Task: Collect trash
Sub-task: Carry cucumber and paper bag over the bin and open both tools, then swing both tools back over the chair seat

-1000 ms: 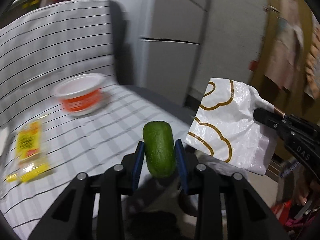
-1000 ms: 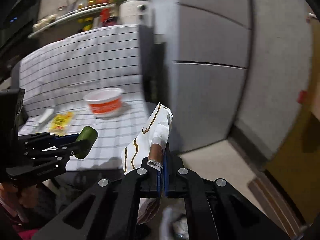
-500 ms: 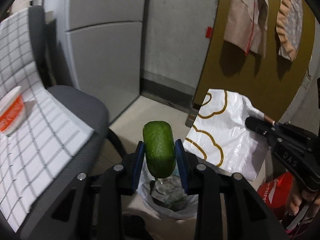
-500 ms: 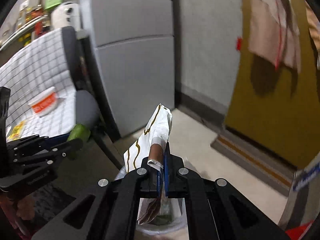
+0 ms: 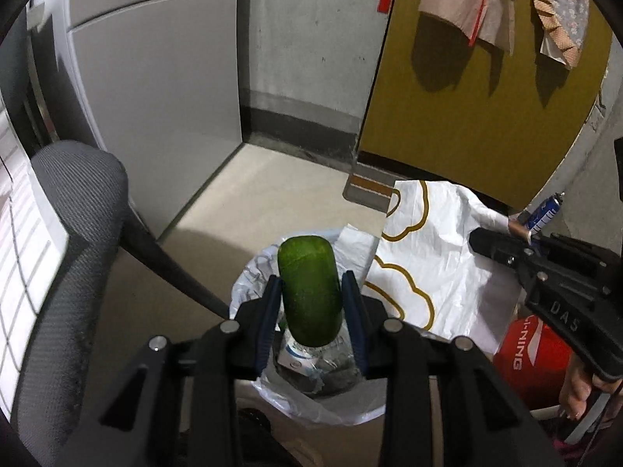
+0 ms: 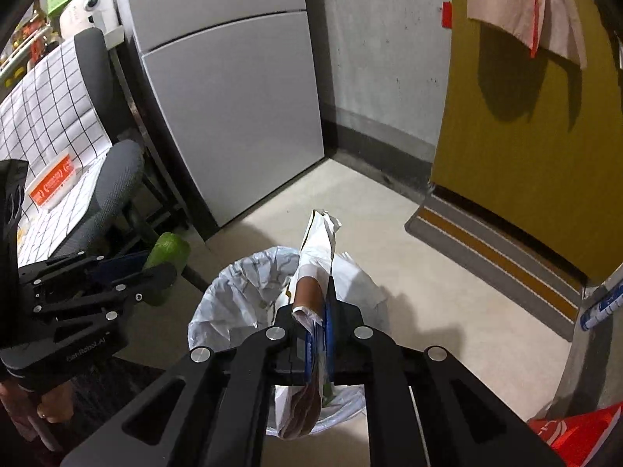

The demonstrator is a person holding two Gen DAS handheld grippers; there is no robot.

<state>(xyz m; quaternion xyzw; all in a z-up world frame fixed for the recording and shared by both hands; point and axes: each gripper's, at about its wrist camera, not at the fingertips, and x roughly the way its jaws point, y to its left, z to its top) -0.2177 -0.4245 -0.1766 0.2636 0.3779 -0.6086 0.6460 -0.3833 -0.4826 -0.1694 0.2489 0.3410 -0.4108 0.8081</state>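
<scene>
My left gripper (image 5: pixel 311 284) is shut on a green oblong fruit (image 5: pixel 309 268), held just above a waste bin lined with a white plastic bag (image 5: pixel 249 272). A clear plastic bottle (image 5: pixel 307 354) lies inside the bin. To the right, my right gripper (image 6: pixel 317 299) hangs over the same bin (image 6: pixel 233 292). Its jaws are opening, with a white bag with gold lines (image 6: pixel 317 241) and something brown still between the pads. The left wrist view shows that bag (image 5: pixel 428 257) spread out, with the right gripper (image 5: pixel 502 249) at its edge. In the right wrist view the left gripper (image 6: pixel 163 268) carries the fruit (image 6: pixel 167 251).
A grey office chair (image 5: pixel 78 210) with a checked cloth stands left of the bin. An orange-and-white tub (image 6: pixel 52 183) sits on it. A grey cabinet (image 6: pixel 233 97), a yellow door (image 6: pixel 525 136) and a striped doormat (image 6: pixel 486 241) lie beyond. A red bag (image 5: pixel 533 350) is at the right.
Both grippers swung from the chair to the floor and sank over the bin, which now lies right below them. The right gripper's jaws have parted slightly around the bag.
</scene>
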